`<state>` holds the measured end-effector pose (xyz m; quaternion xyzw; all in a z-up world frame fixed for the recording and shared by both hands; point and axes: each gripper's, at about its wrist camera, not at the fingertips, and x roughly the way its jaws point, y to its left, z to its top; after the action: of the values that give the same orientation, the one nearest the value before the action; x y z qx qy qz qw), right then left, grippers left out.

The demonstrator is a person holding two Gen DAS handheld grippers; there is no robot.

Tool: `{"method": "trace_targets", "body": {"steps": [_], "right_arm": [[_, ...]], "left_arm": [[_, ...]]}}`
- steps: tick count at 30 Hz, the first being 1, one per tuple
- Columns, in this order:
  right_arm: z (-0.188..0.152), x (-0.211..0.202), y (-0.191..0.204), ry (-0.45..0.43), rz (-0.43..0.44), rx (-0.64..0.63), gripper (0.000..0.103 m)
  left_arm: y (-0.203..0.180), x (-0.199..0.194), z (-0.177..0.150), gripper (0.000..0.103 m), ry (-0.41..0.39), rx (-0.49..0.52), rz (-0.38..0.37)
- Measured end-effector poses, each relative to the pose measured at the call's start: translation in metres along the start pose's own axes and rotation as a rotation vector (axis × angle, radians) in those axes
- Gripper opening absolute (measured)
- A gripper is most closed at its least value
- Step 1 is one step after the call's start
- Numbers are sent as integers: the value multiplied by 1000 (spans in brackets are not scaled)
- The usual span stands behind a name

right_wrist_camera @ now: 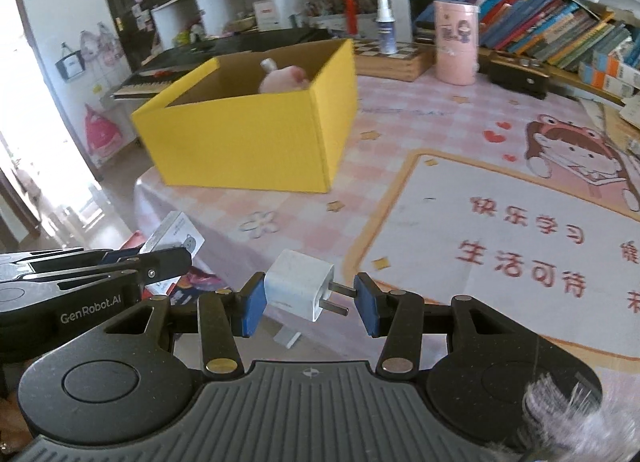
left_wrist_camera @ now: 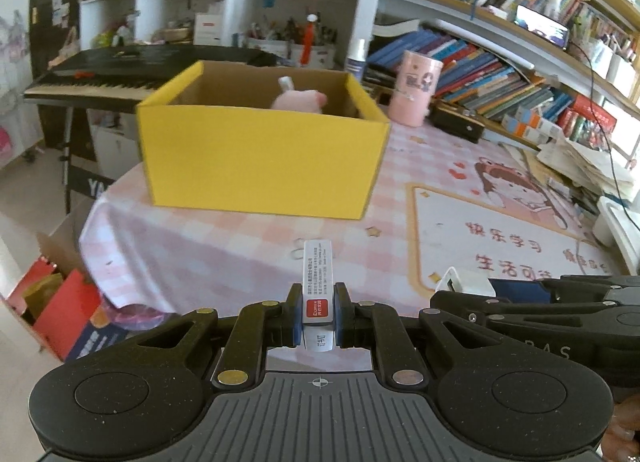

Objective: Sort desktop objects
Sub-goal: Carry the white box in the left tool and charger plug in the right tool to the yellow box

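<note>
Two grippers hang side by side above the near edge of the table (right_wrist_camera: 400, 110), each clamped on something. The left gripper (left_wrist_camera: 318, 312) pinches a small staple box (left_wrist_camera: 317, 286) upright between its blue pads; the right gripper (right_wrist_camera: 310, 304) grips a white plug adapter (right_wrist_camera: 298, 286), one pad on its body, the other against its prongs. Toward the table's far left corner stands the yellow box (left_wrist_camera: 264, 166), well apart from both. Its walls hide most of a pink plush toy (left_wrist_camera: 300, 99) inside.

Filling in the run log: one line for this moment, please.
left gripper: shut on staple box | right gripper: shut on charger plug | yellow box: ahead, holds pink toy
</note>
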<state>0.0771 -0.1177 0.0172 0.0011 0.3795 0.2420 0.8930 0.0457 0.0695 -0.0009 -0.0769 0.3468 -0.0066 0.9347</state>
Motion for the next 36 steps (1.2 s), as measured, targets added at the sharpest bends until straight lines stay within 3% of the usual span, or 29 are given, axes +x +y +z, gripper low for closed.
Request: {"method": "trace_targets", "body": {"steps": [18,36], "right_arm": [[6,8,59,0,84,-132,45],[53,18,66,-78,104,-167,45]], "left_arm": [[48,-29,-6,13,-69,-97,75],[57,-16,37,13,-157,-104,95]]}}
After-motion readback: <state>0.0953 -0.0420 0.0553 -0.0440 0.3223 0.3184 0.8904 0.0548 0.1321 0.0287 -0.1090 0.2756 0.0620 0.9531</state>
